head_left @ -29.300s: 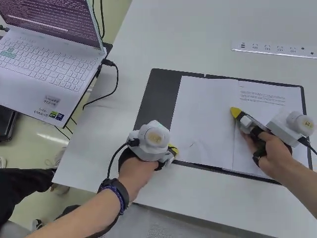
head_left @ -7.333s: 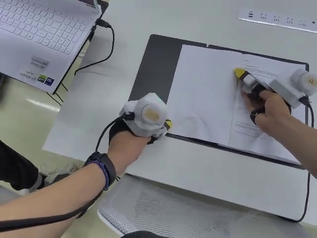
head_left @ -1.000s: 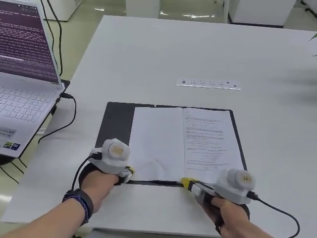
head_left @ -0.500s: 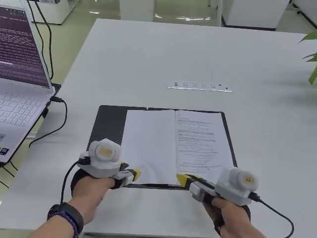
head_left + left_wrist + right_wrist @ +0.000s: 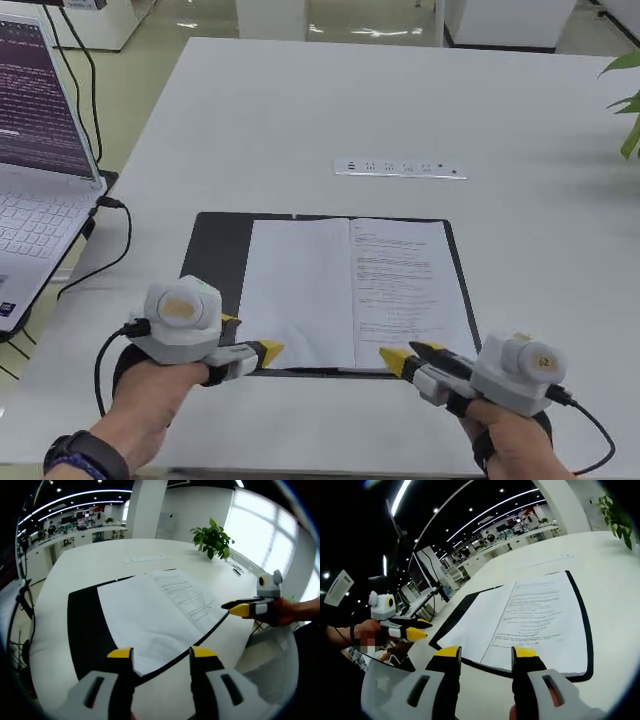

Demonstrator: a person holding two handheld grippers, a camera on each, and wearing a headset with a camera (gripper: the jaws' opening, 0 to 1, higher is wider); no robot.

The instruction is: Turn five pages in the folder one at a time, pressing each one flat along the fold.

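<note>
Nothing here can actually be read. The right-hand page point(image 5: 400, 290) of the folder point(image 5: 215, 270) carries lines of black print, too small to make out in any view. Left of the folder, the laptop screen point(image 5: 35, 110) shows pale text lines, blurred. Beyond the folder on the desk point(image 5: 300, 110), the power strip point(image 5: 400, 168) bears tiny, illegible marks.

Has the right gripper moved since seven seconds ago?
Yes. The right gripper has pulled back toward the person, from the fold to the folder's near edge.

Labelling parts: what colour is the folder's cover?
The folder cover is black, clearest in the head view.
</note>
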